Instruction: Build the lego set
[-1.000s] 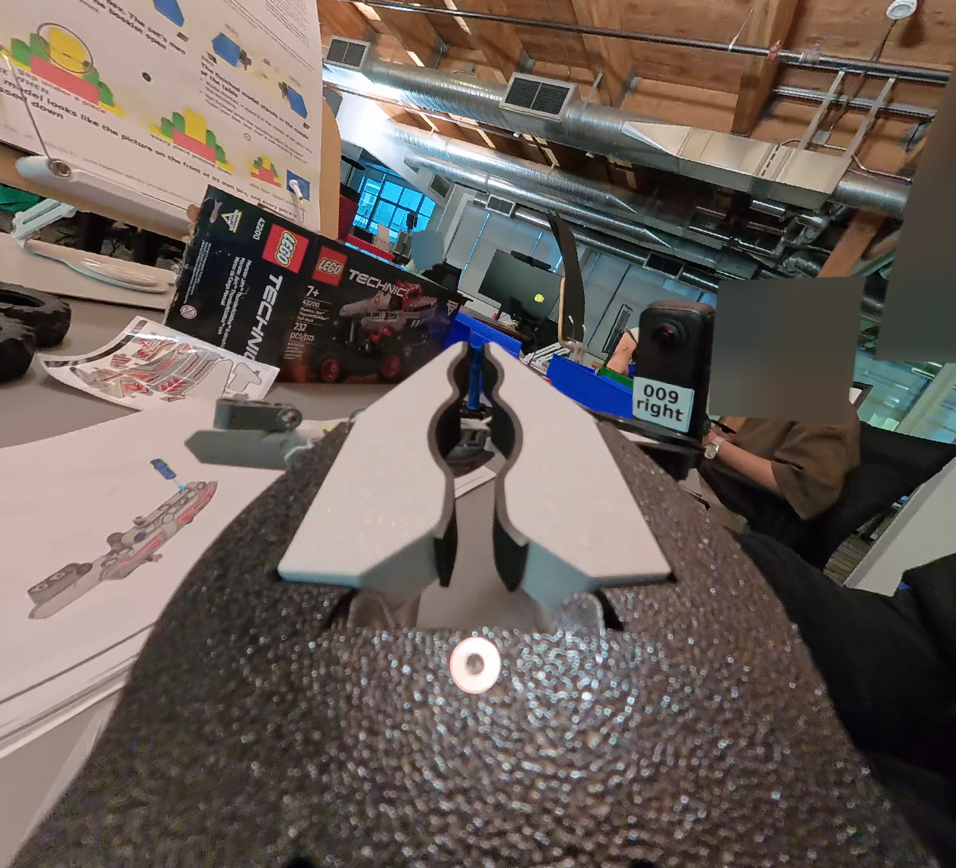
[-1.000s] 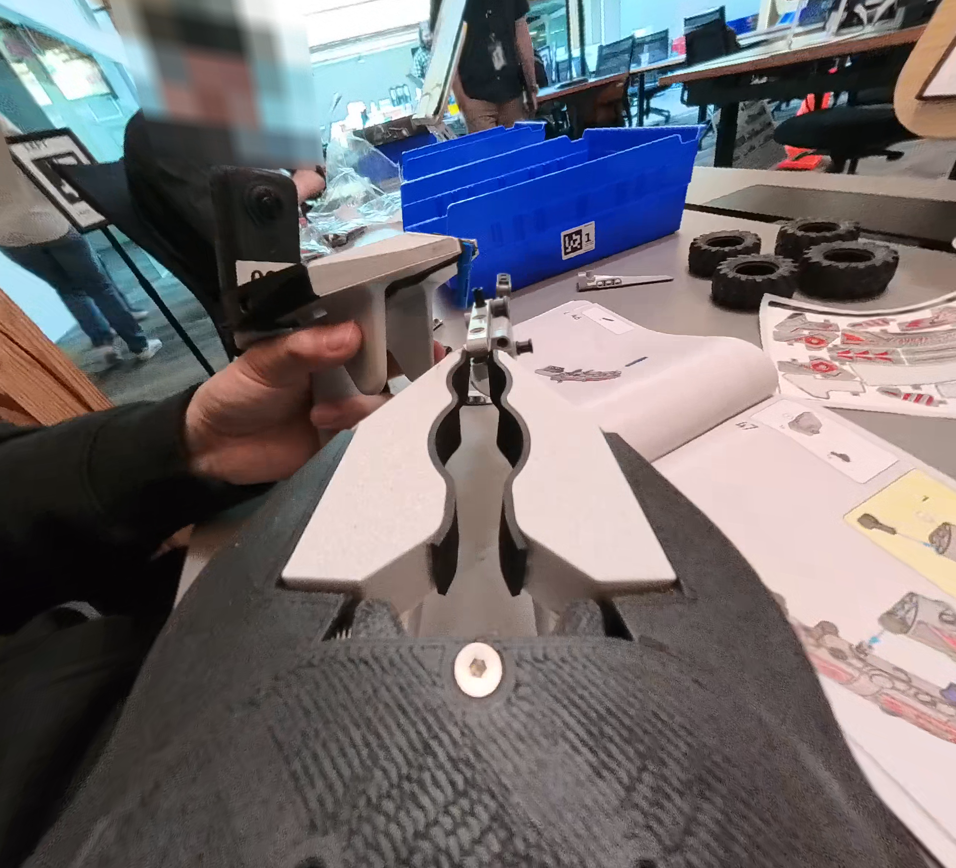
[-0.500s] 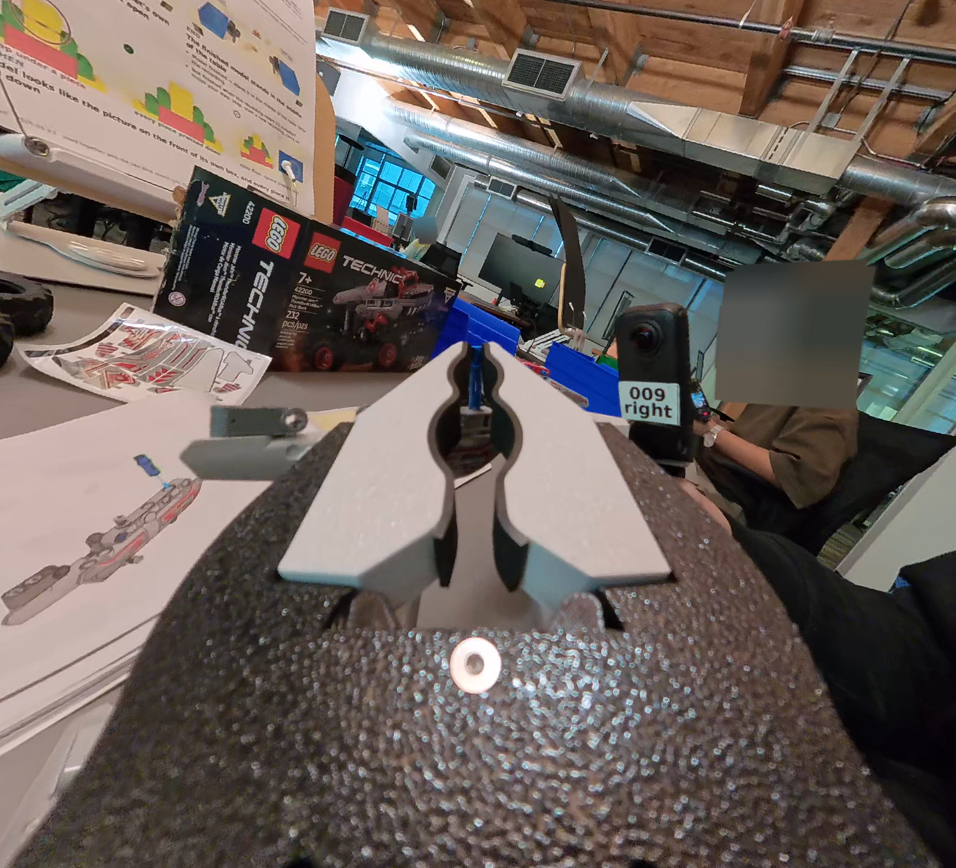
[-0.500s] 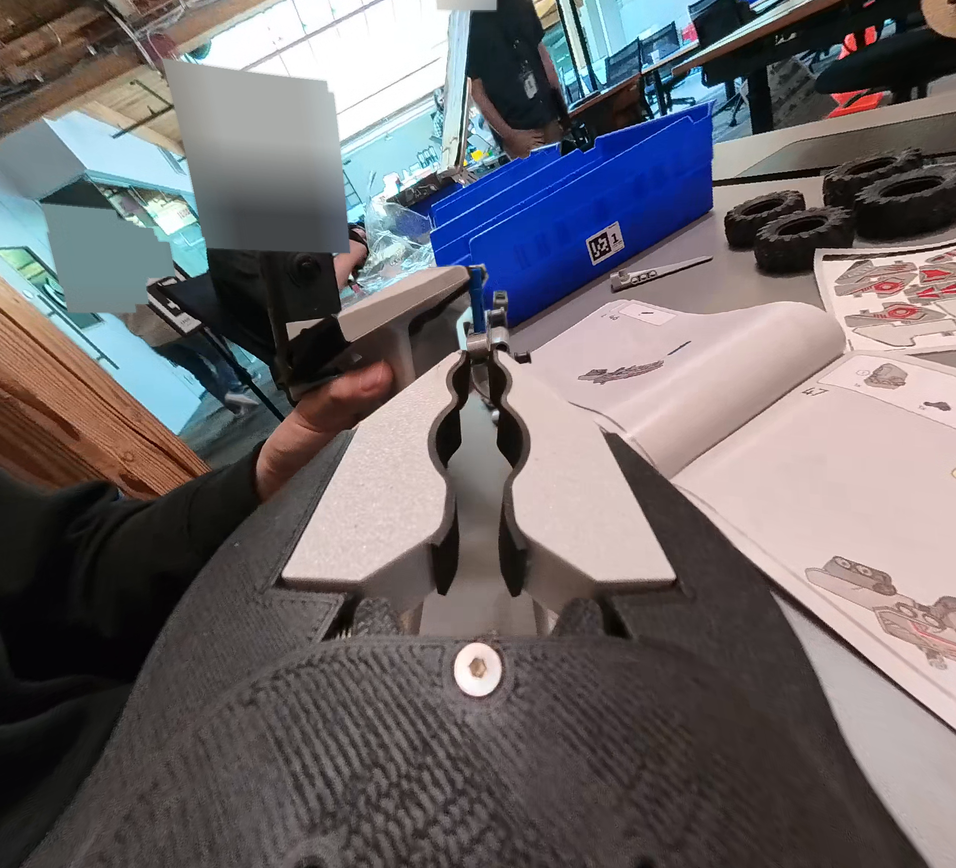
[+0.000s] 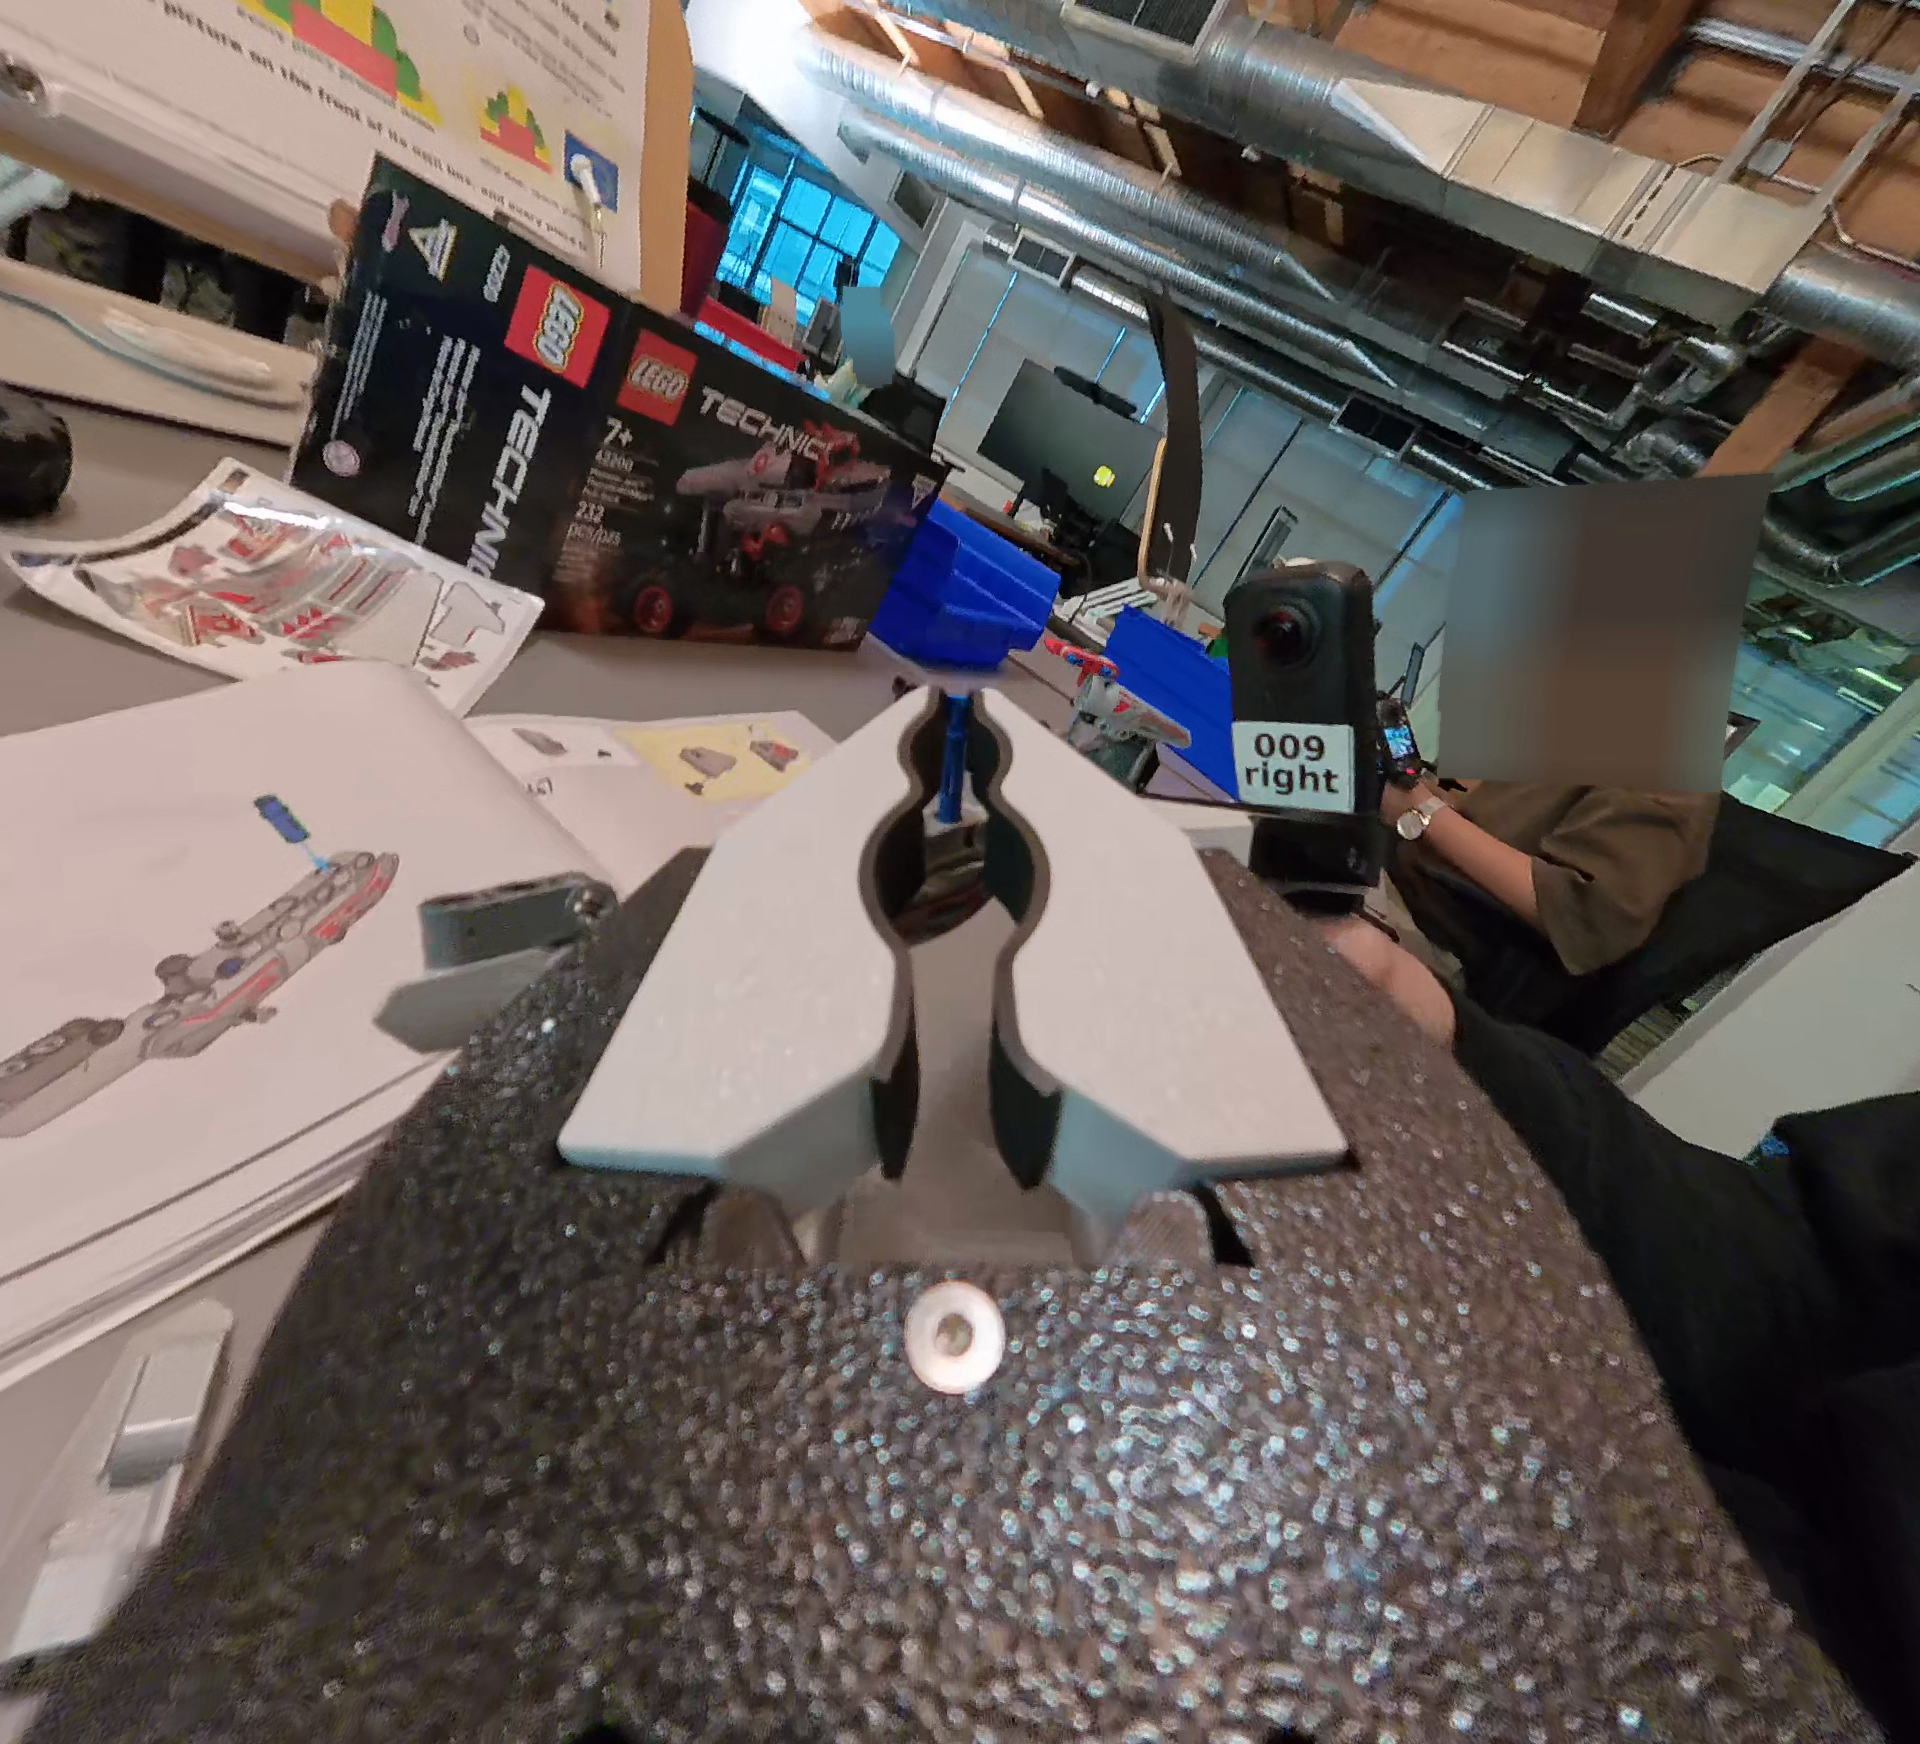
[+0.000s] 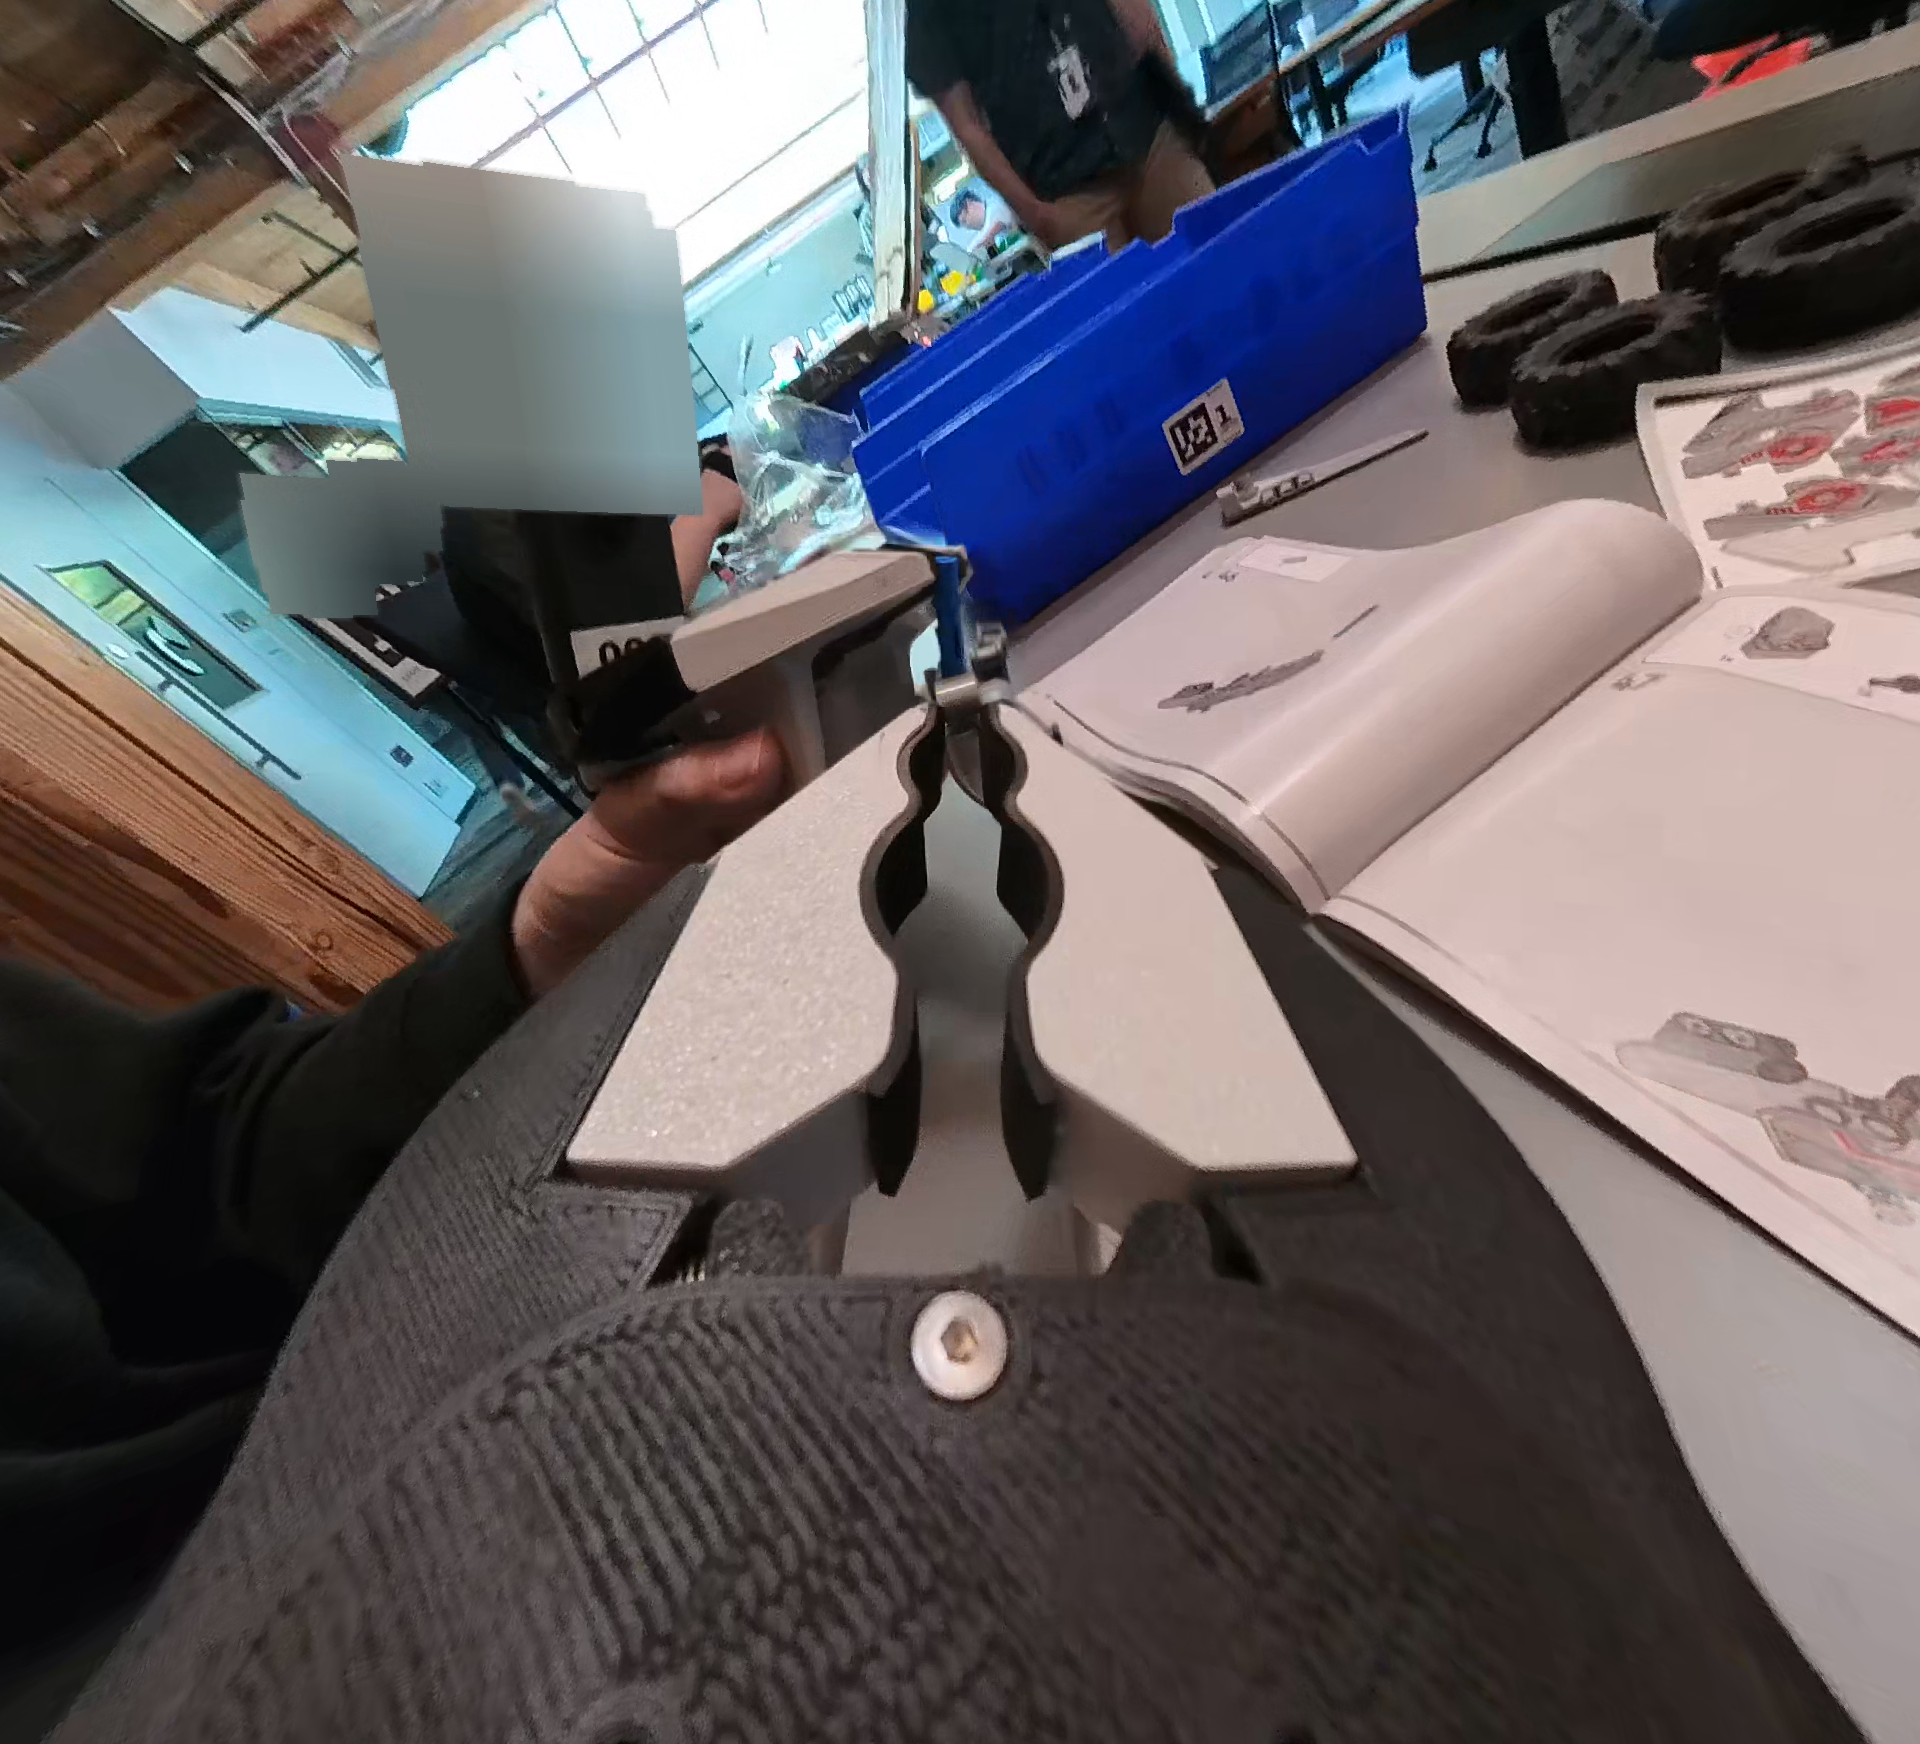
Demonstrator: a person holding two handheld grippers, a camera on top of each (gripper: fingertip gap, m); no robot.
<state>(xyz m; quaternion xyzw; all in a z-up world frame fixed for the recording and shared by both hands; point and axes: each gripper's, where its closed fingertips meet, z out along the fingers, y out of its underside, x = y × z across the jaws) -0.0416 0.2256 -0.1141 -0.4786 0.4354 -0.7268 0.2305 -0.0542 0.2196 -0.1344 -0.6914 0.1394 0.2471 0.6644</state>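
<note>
My left gripper (image 5: 951, 718) is shut on a thin blue pin (image 5: 951, 764) that stands upright between its tips. My right gripper (image 6: 966, 718) is shut on a small grey Lego piece (image 6: 971, 671) that sticks up past its tips. In the right wrist view, the left gripper (image 6: 904, 577) reaches in from the left, held by a hand (image 6: 665, 801), and the blue pin (image 6: 945, 608) meets the grey piece from above. In the left wrist view, the right gripper's camera body (image 5: 1299, 707) shows at the right; its fingertips are hidden behind my left fingers.
An open instruction booklet (image 6: 1455, 707) lies under both grippers. Beyond it are blue bins (image 6: 1143, 406), several black tyres (image 6: 1600, 354), a grey beam (image 6: 1320, 473), a sticker sheet (image 5: 270, 572) and the black set box (image 5: 623, 468). People are behind the table. My two grippers' fingertips are within a few centimetres of each other.
The left gripper has brought the blue pin down and right onto the grey piece. Both views have tilted and rolled. Both grippers stay shut.
</note>
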